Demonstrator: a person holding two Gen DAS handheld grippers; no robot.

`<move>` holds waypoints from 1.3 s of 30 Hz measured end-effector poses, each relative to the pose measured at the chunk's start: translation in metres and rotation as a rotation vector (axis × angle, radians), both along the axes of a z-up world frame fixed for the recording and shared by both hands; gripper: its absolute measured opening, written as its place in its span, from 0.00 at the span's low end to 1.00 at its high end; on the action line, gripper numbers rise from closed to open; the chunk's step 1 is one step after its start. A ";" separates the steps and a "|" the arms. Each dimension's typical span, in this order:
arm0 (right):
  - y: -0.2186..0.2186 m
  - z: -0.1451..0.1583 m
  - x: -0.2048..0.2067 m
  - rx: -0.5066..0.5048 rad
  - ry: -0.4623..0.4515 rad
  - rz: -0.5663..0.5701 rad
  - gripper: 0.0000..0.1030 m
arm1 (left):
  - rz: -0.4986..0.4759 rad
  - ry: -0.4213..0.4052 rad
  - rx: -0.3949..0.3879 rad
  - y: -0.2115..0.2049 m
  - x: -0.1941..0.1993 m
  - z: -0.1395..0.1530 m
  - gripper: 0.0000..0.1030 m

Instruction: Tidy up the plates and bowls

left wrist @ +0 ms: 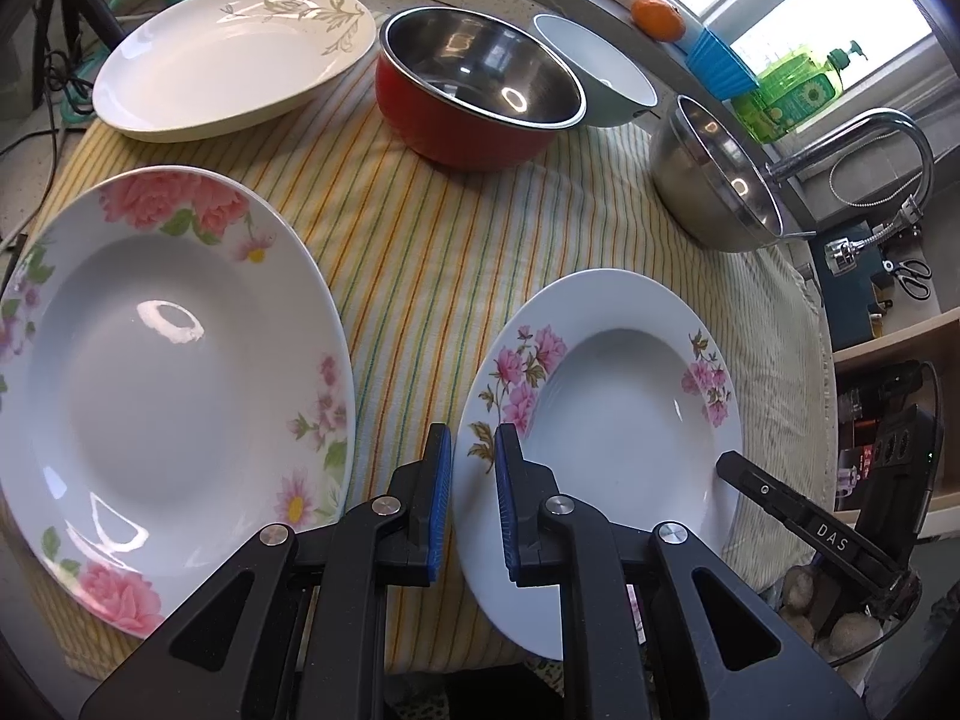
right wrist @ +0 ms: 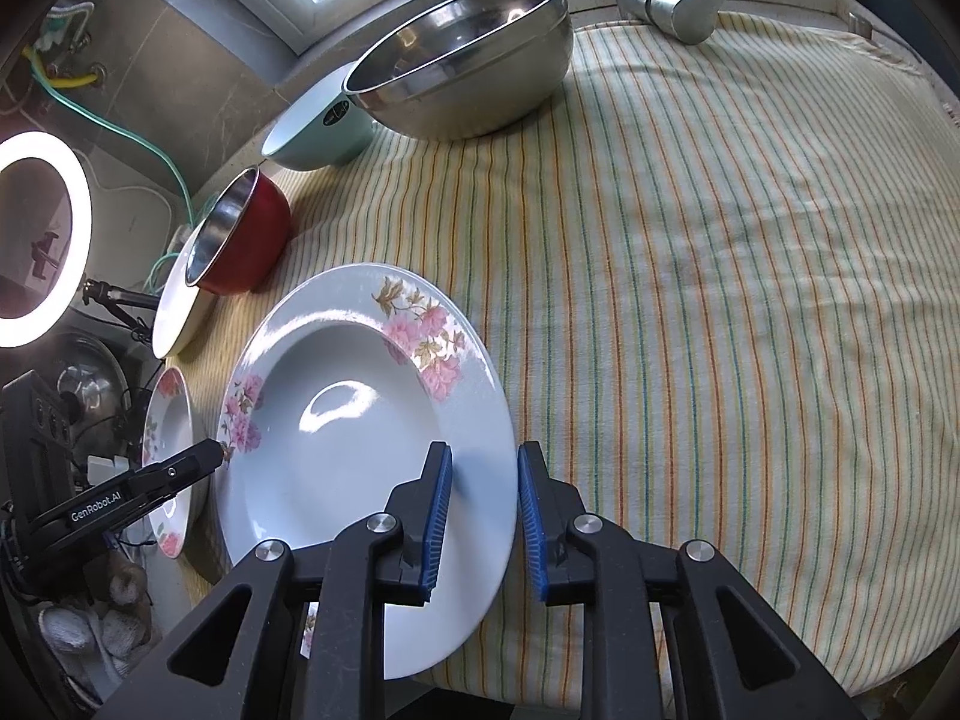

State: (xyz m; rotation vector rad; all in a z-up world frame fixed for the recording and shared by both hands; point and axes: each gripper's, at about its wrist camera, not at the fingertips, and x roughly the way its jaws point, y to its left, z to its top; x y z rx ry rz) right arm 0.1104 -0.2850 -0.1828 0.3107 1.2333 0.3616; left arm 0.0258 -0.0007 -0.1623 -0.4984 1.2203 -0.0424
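A small plate with pink flowers point(left wrist: 606, 420) lies on the striped cloth point(left wrist: 420, 252); it also shows in the right wrist view point(right wrist: 336, 450). My left gripper point(left wrist: 474, 468) is open, its fingers astride the plate's left rim. My right gripper point(right wrist: 483, 498) is open, astride the plate's right rim. A large rose-patterned plate point(left wrist: 162, 384) lies left. A cream plate point(left wrist: 234, 54), a red steel-lined bowl point(left wrist: 474, 102), a pale green bowl point(left wrist: 600, 72) and a steel bowl point(left wrist: 714, 174) stand further back.
A faucet point(left wrist: 870, 150), green soap bottle point(left wrist: 798, 90), blue cup point(left wrist: 720, 60) and an orange point(left wrist: 657, 15) sit by the window. Cables point(left wrist: 72, 78) lie at the far left. A ring light point(right wrist: 36, 240) glows left. The cloth stretches right point(right wrist: 720, 300).
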 end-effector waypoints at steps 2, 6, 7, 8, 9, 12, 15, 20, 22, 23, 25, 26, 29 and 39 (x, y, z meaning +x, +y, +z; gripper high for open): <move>0.000 0.003 0.001 -0.008 -0.010 -0.005 0.21 | 0.001 -0.014 0.015 0.001 0.000 0.004 0.12; -0.002 0.011 0.002 -0.018 -0.034 -0.016 0.21 | 0.015 -0.033 0.012 0.006 -0.001 0.010 0.12; -0.002 0.013 0.002 -0.017 -0.039 -0.017 0.21 | 0.018 -0.039 0.012 0.008 -0.002 0.011 0.12; -0.001 0.015 0.002 -0.017 -0.044 -0.018 0.21 | 0.021 -0.043 0.013 0.009 -0.003 0.013 0.12; 0.000 0.018 0.003 -0.018 -0.049 -0.018 0.21 | 0.025 -0.048 0.014 0.011 -0.004 0.015 0.12; 0.005 0.024 0.004 -0.014 -0.066 -0.007 0.21 | 0.037 -0.064 0.020 0.018 -0.007 0.021 0.12; 0.014 0.031 0.006 -0.010 -0.084 0.010 0.21 | 0.055 -0.078 0.022 0.026 -0.012 0.026 0.12; 0.038 0.039 0.007 0.014 -0.101 0.057 0.22 | 0.093 -0.097 0.036 0.044 -0.020 0.033 0.13; 0.050 0.041 0.006 0.022 -0.107 0.079 0.22 | 0.112 -0.103 0.047 0.053 -0.024 0.035 0.13; 0.055 0.042 0.007 0.024 -0.111 0.088 0.22 | 0.122 -0.105 0.051 0.057 -0.026 0.035 0.13; 0.067 0.044 0.007 0.029 -0.116 0.110 0.22 | 0.145 -0.106 0.058 0.066 -0.031 0.036 0.13; 0.073 0.045 0.007 0.032 -0.118 0.120 0.22 | 0.156 -0.107 0.060 0.072 -0.034 0.036 0.13; 0.090 0.047 0.008 0.039 -0.122 0.154 0.22 | 0.191 -0.108 0.077 0.087 -0.042 0.037 0.13; 0.156 0.040 0.005 0.048 -0.111 0.263 0.23 | 0.306 -0.095 0.119 0.136 -0.069 0.032 0.13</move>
